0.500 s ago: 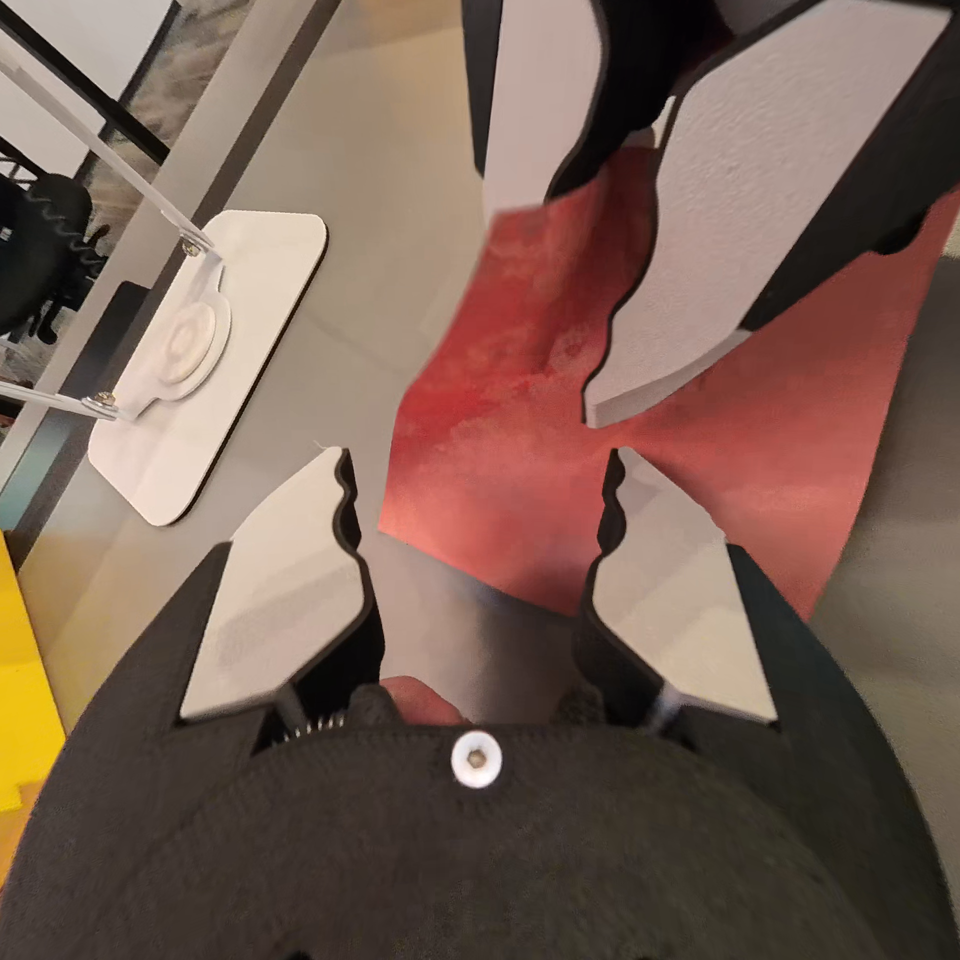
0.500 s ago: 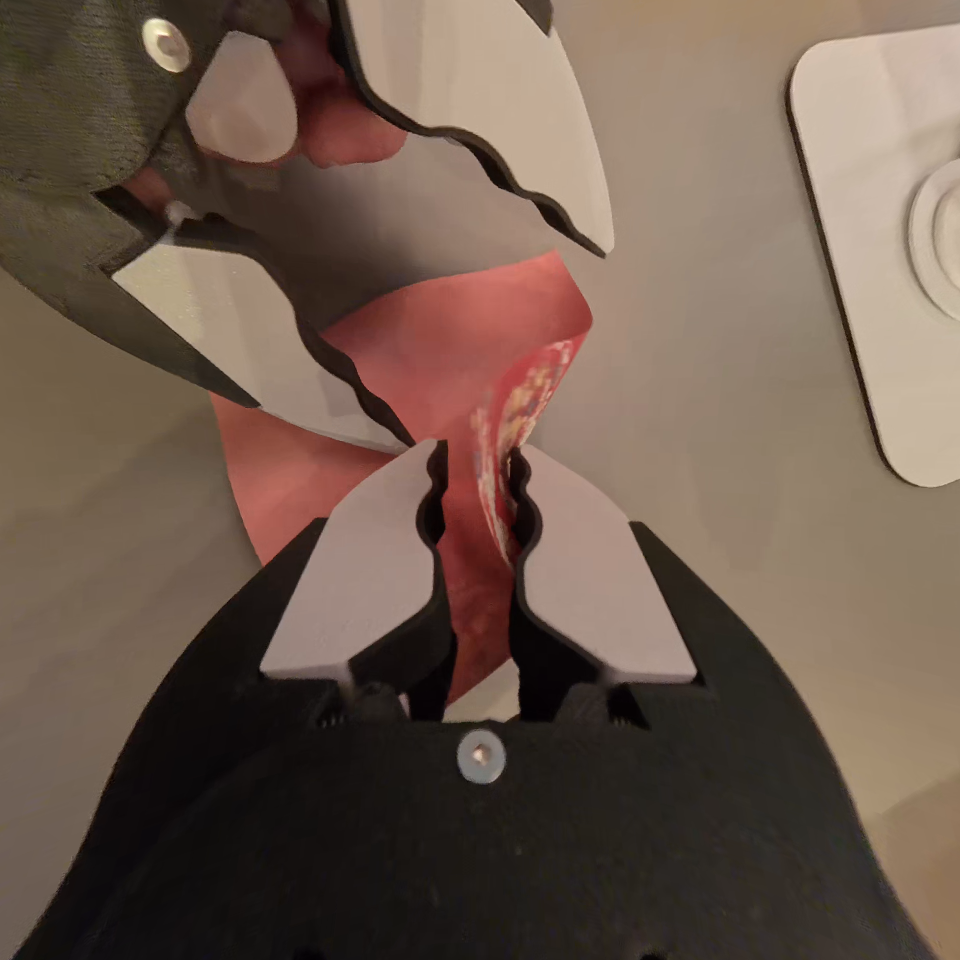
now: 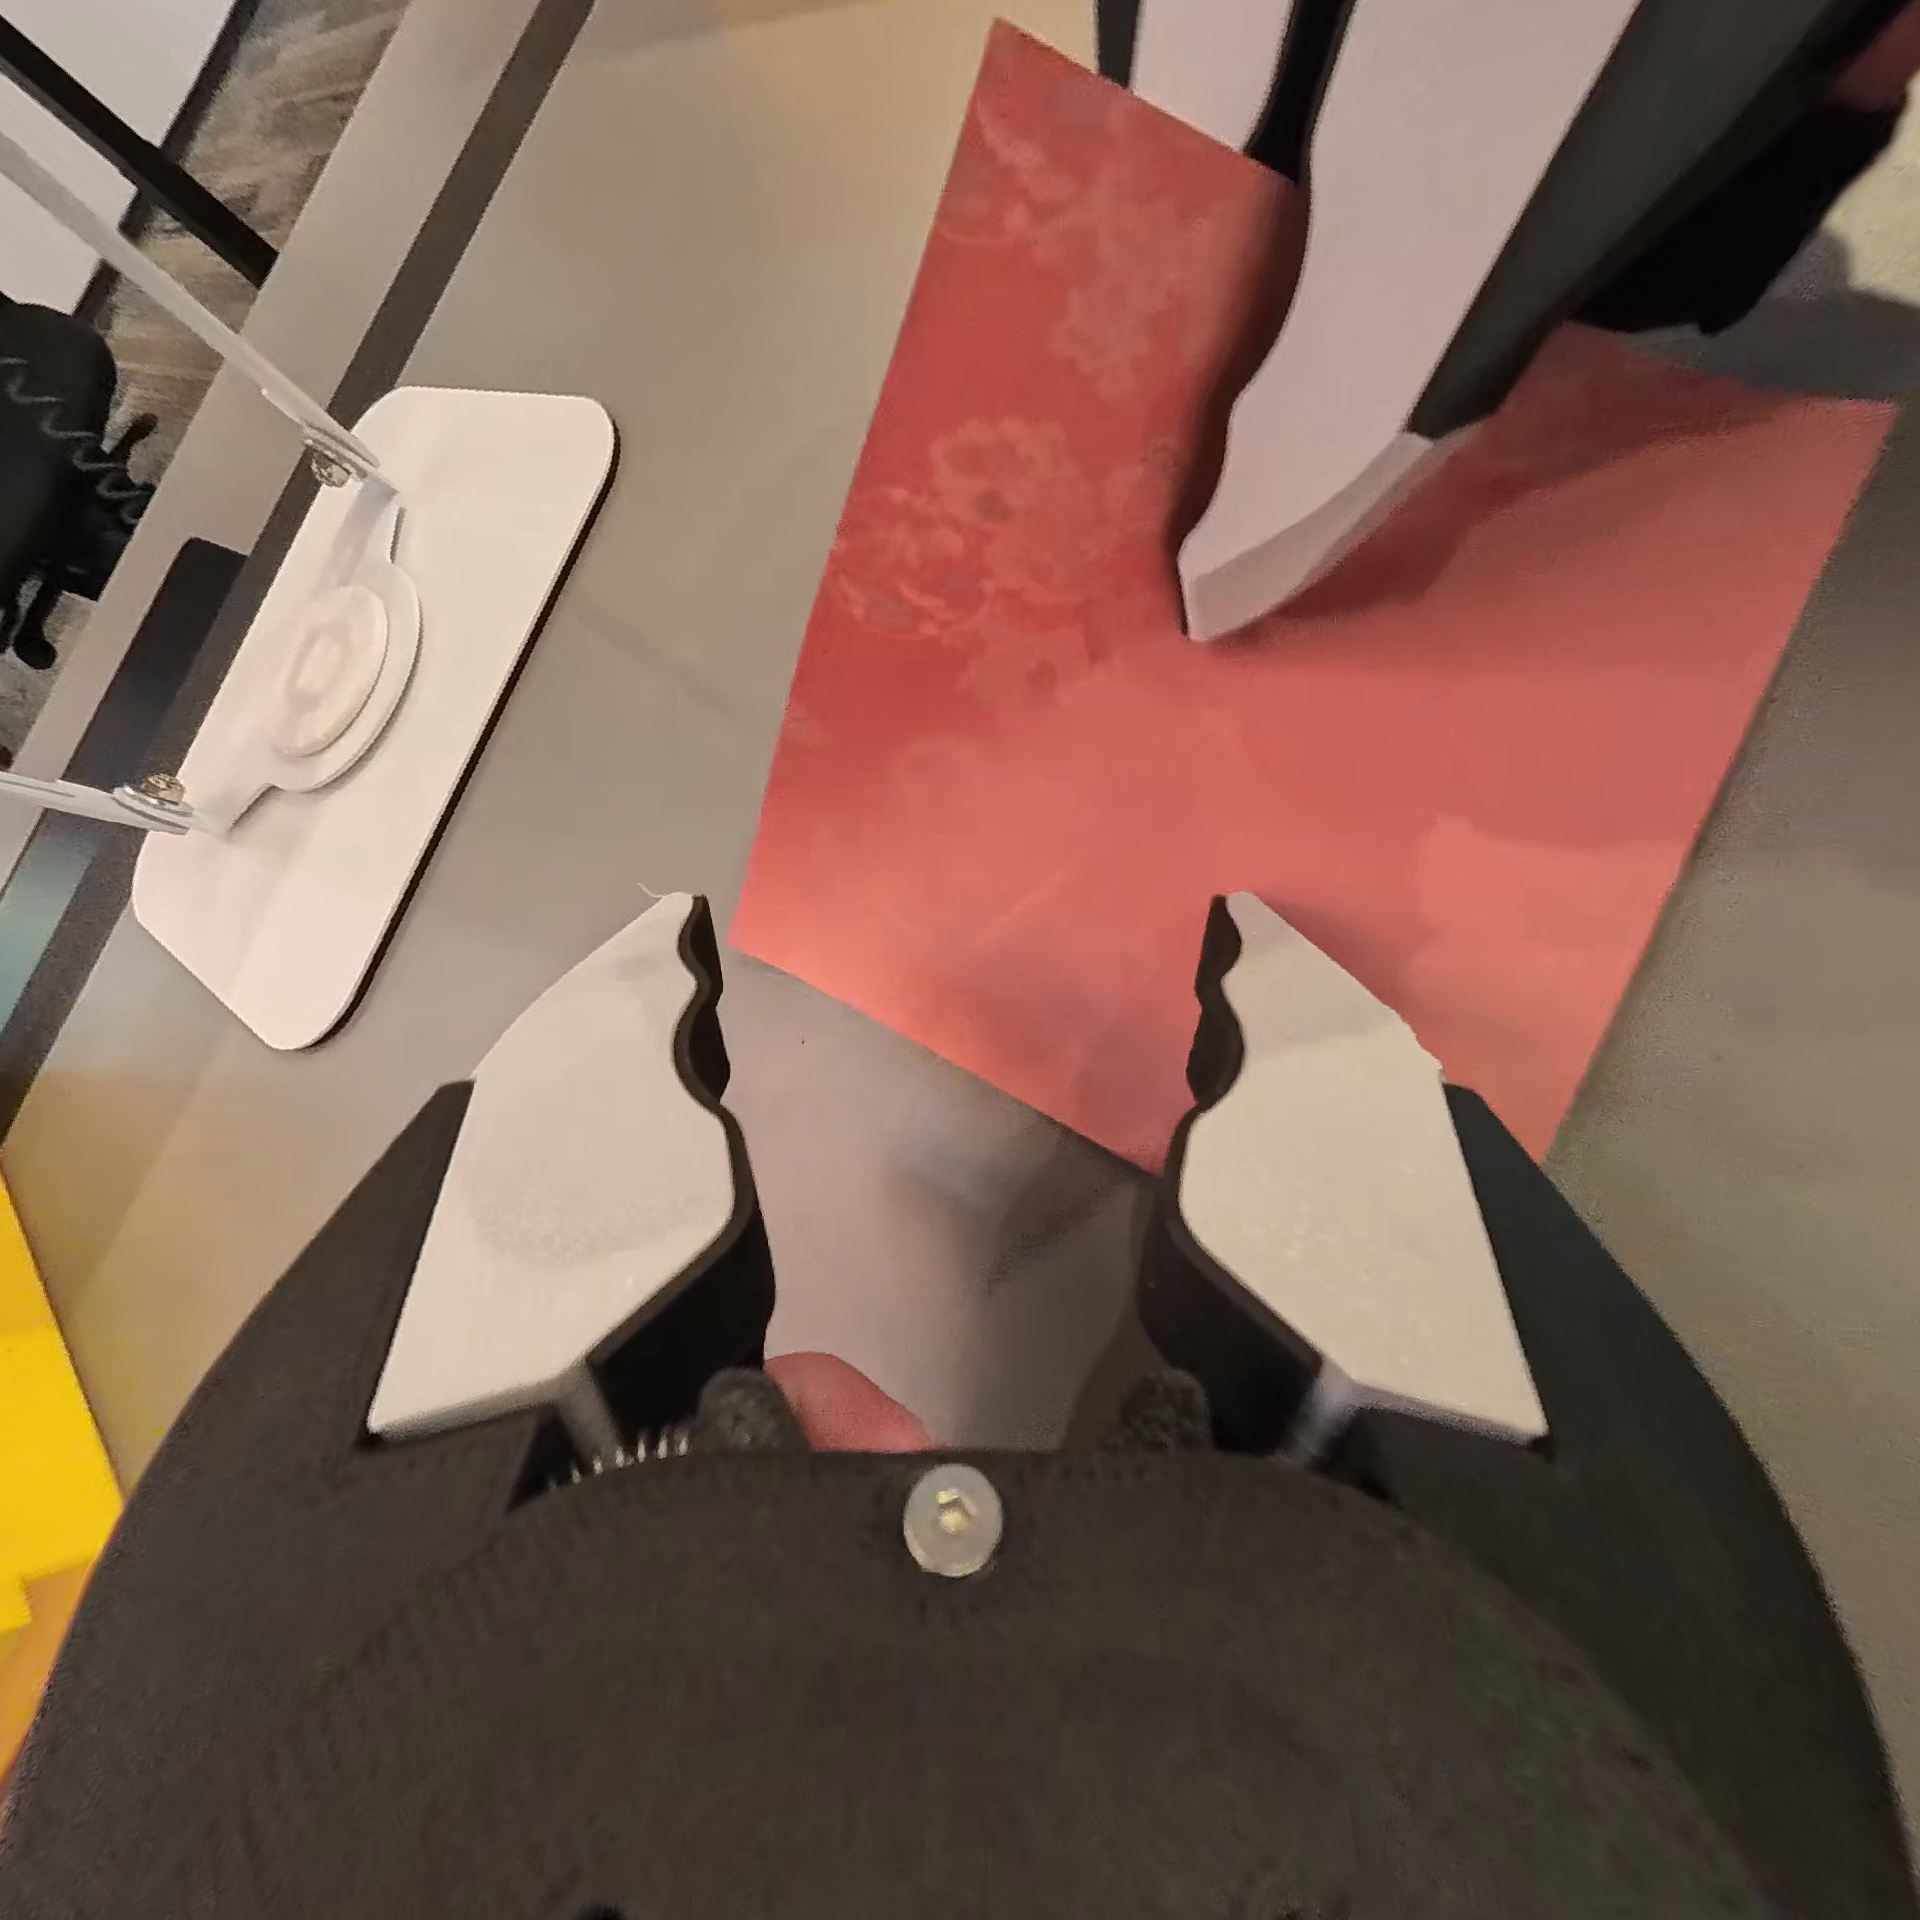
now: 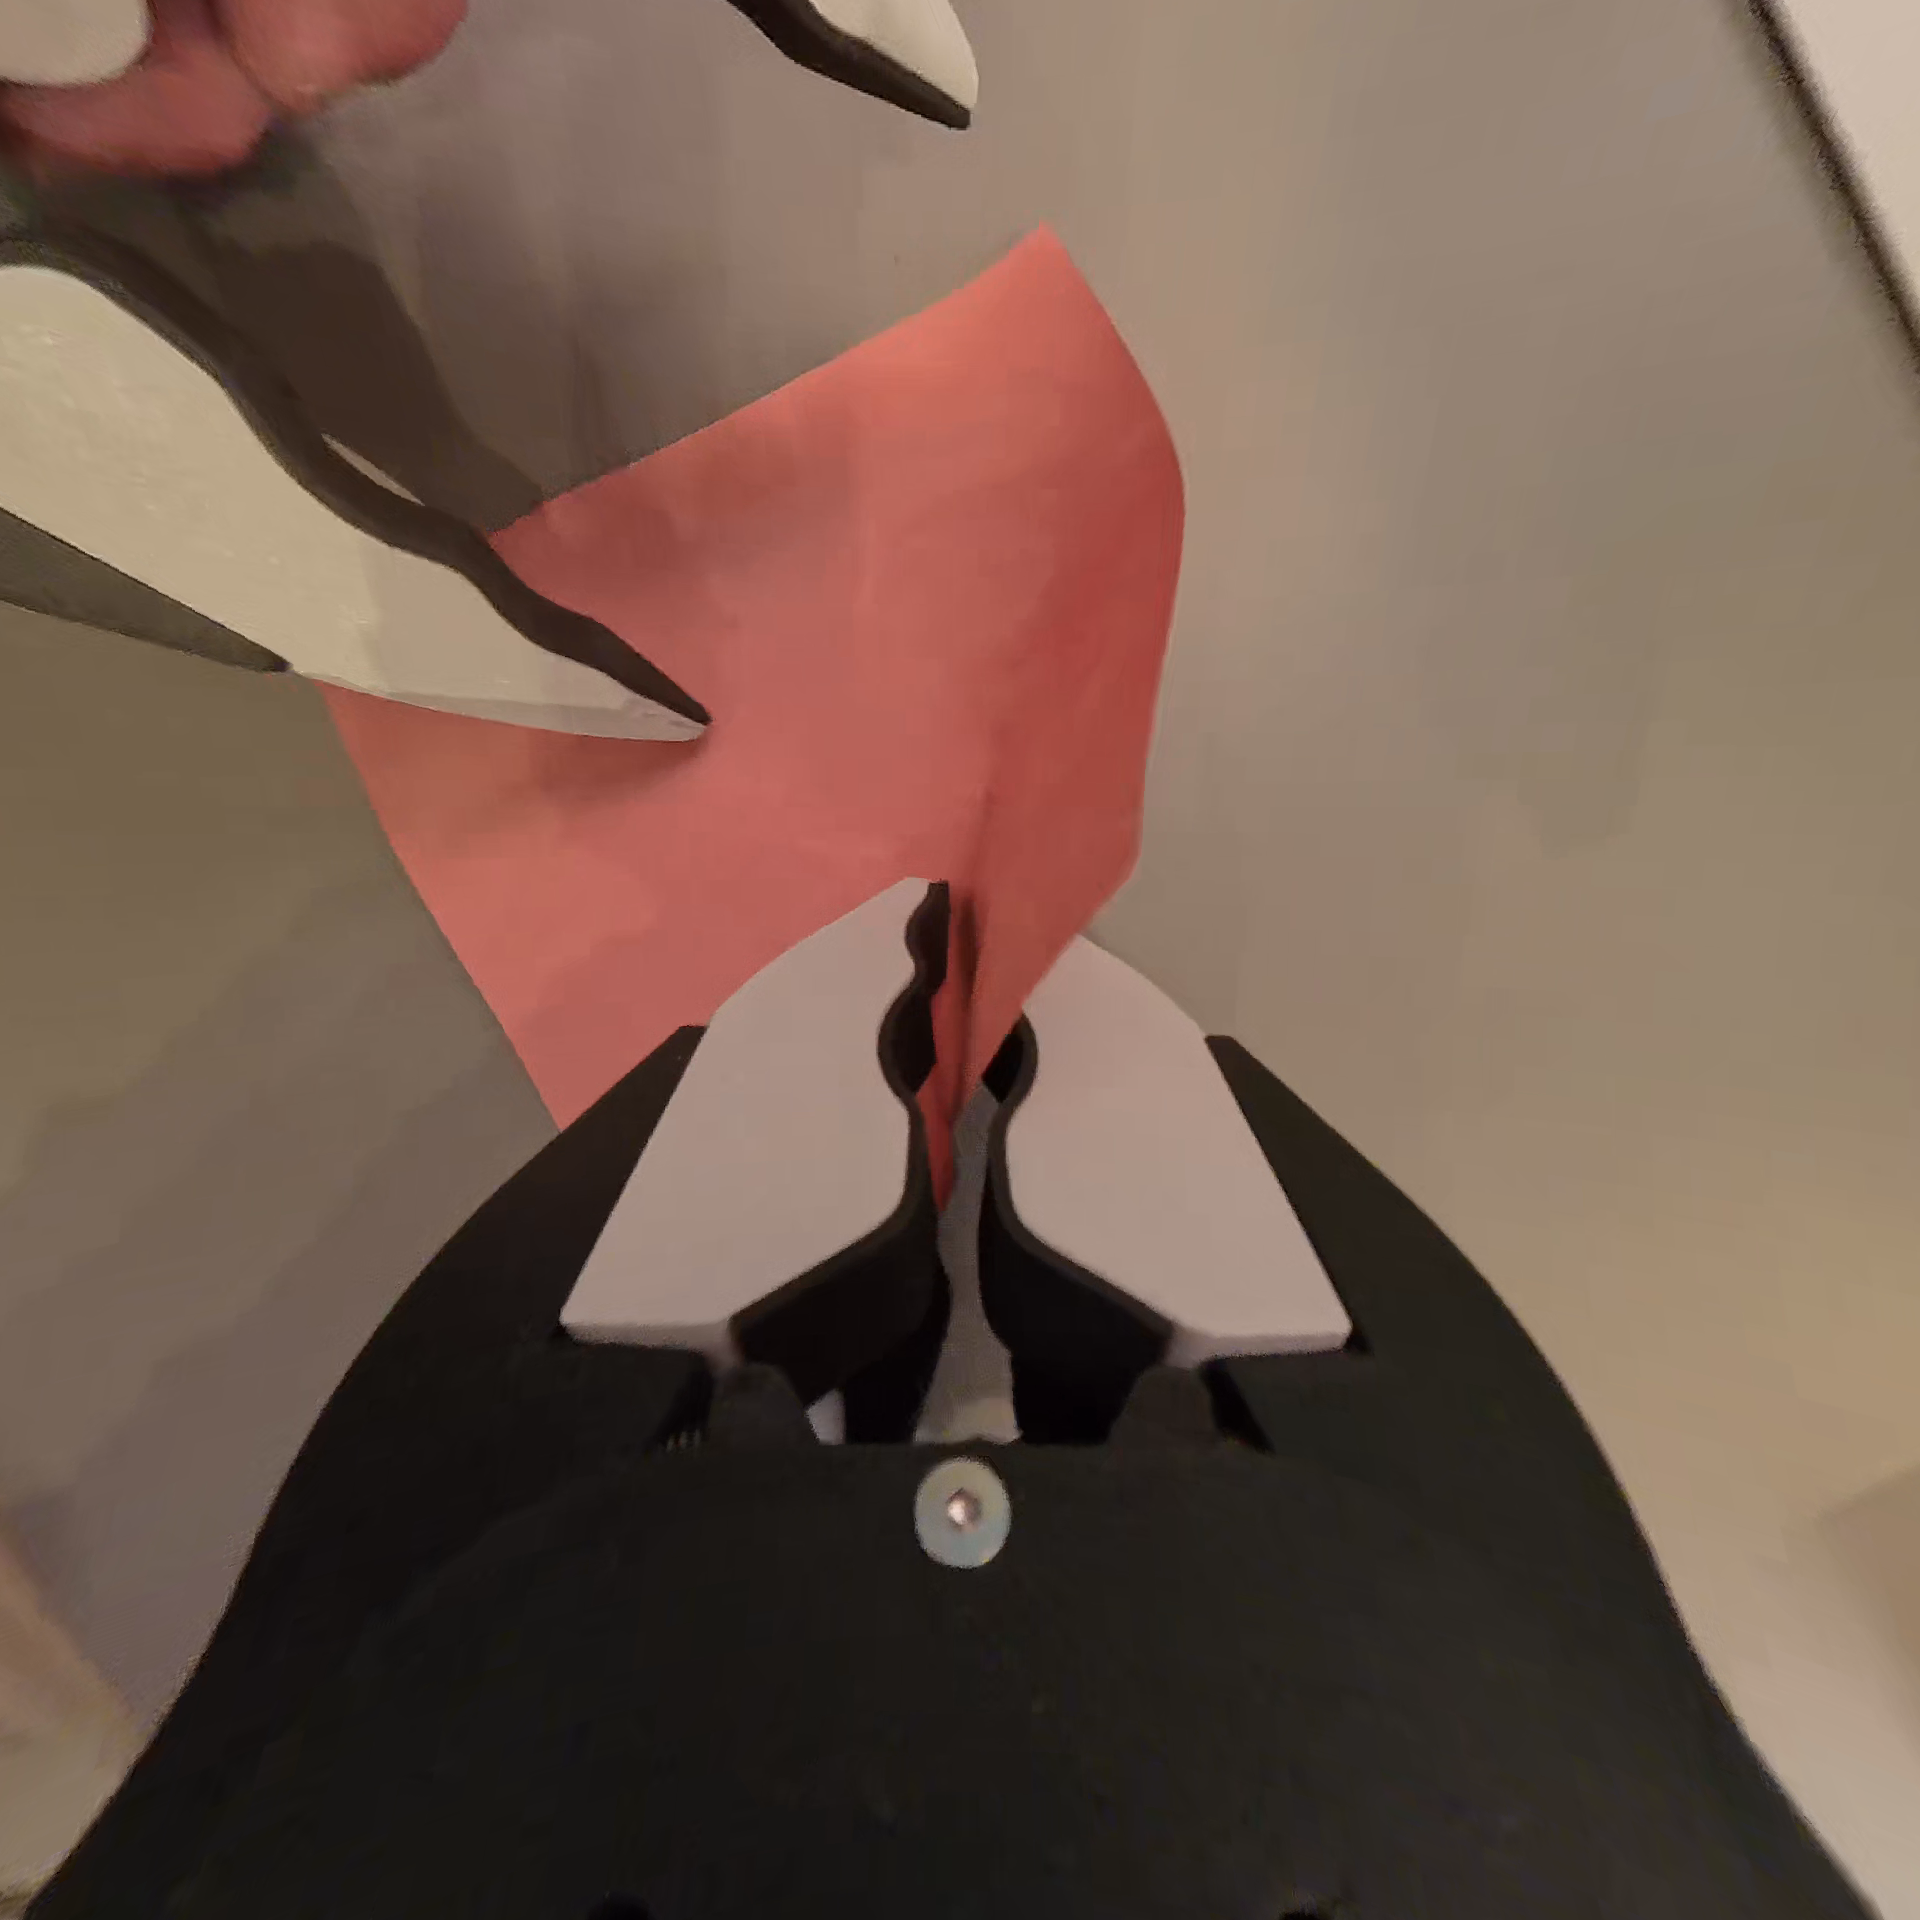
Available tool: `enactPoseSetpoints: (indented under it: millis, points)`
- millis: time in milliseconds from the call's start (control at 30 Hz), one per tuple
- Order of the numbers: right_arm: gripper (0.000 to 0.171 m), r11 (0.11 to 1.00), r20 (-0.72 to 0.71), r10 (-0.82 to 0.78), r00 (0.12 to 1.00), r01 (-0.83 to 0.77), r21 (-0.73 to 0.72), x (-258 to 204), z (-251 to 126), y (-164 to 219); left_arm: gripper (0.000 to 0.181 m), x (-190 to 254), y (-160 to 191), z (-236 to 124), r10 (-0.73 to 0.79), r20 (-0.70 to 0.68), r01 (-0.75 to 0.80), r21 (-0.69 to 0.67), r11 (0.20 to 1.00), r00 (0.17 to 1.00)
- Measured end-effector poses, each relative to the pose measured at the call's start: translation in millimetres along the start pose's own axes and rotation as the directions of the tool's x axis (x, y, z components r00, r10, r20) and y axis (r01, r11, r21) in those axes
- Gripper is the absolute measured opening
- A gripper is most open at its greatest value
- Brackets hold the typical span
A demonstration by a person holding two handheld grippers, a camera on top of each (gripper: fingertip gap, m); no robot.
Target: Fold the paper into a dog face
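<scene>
The red paper [image 3: 1195, 727] lies over the grey table [image 3: 707, 312], one corner lifted where my right gripper [image 4: 961, 935] has it pinched between nearly closed jaws. In the right wrist view the sheet [image 4: 831, 644] curves up from the tabletop toward that grip. My left gripper [image 3: 956, 914] is spread wide and holds nothing, hovering at the paper's near edge. Far to the left sits a white base plate [image 3: 416, 707] with a round disc and thin metal struts.
</scene>
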State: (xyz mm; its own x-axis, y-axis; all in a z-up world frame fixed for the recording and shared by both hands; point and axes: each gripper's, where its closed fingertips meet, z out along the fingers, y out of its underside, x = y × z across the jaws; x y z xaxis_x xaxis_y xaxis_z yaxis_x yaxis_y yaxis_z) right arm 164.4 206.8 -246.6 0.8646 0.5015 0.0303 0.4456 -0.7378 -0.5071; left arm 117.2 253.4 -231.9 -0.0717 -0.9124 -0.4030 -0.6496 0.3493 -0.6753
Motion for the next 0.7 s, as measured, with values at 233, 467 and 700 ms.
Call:
enactPoseSetpoints:
  millis: [233,467,700]
  points:
    - [0.003,0.945,-0.197,-0.327,0.924,0.316,-0.09,1,-2,-9,0.09,-1,1,0,0.002,0.003,-0.002,-0.005,1.0,1.0]
    - [0.005,0.934,-0.158,-0.356,0.921,0.353,-0.05,-18,-1,-19,0.088,-1,0,-3,0.013,0.028,-0.013,0.015,1.0,1.0]
    - [0.0,0.897,-0.189,-0.438,0.879,0.441,-0.031,-18,-2,-21,0.091,-5,4,-15,0.106,0.005,-0.106,0.06,0.993,0.994]
